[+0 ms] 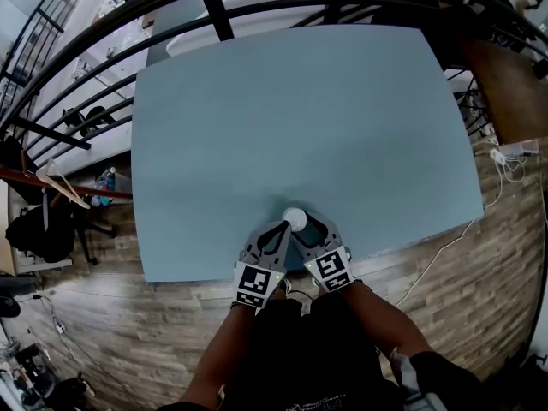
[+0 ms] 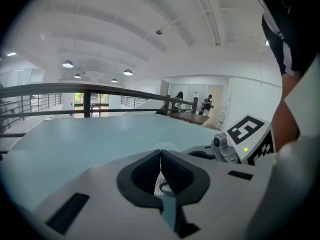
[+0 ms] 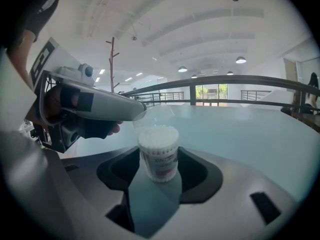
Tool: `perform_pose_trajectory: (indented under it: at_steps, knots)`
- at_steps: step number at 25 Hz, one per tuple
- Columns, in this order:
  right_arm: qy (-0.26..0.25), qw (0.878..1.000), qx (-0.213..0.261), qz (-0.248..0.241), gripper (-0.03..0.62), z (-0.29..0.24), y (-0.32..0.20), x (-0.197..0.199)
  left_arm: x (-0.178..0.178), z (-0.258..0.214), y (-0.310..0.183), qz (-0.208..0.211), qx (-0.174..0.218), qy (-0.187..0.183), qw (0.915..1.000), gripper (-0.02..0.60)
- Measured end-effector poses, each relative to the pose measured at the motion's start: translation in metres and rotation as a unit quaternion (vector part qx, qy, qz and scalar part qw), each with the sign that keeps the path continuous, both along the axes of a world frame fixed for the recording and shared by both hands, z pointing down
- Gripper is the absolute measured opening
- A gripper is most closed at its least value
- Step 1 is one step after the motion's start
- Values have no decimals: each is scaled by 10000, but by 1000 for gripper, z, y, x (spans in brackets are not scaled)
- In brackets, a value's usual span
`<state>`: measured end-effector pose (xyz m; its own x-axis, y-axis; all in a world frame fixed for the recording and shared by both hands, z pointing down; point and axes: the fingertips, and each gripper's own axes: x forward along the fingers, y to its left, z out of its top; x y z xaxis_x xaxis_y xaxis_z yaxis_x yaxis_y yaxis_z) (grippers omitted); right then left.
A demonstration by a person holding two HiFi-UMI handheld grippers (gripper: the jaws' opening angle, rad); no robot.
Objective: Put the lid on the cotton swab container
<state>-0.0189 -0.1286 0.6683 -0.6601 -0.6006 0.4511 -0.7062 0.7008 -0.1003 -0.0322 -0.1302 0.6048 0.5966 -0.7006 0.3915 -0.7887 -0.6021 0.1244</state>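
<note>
Standing upright between the jaws of the right gripper [image 3: 159, 160], near the front edge of the pale blue table [image 1: 300, 101]: cotton swab container [image 3: 158, 151], top open, packed with white swab tips, printed label on its side. Clamped on both sides by the black pads, jaws closed onto the container wall.

Lid [image 3: 154, 116] not seated: clear, round, tilted, just above and behind the open rim. Contact with the rim not determinable. Pinched at its edge by the left gripper [image 2: 160, 159], jaws pressed together on the thin clear plastic with only a hairline between them in the left gripper view, and the lid faintly visible past the tips.

In the head view, both grippers angled inward in a V, tips meeting at the container, marker cubes toward the person, forearms [image 1: 229, 341] behind them.

Beyond the table's far edge, a dark metal railing [image 1: 257, 2]. Around the table, wood-plank floor [image 1: 154, 315], with a white cable [image 1: 445, 247] trailing at the right.

In the right gripper view, a wooden coat stand [image 3: 112, 59] at left and round ceiling lights [image 3: 241, 60] under a white vaulted ceiling. In the left gripper view, two people [image 2: 207, 104] far in the background.
</note>
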Motion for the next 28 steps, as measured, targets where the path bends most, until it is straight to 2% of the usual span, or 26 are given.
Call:
perform_pose_trajectory:
  at_steps: [17, 24, 28]
  knots:
    - [6, 10000, 9, -15, 250, -1, 2, 5, 14, 10, 6, 168, -203, -240, 9994, 11]
    - [27, 10000, 18, -3, 250, -1, 0, 3, 12, 12, 1, 60, -436, -207, 9988, 9]
    - [51, 10000, 22, -32, 250, -1, 1, 1, 11, 15, 3, 88, -506, -382, 9980, 9]
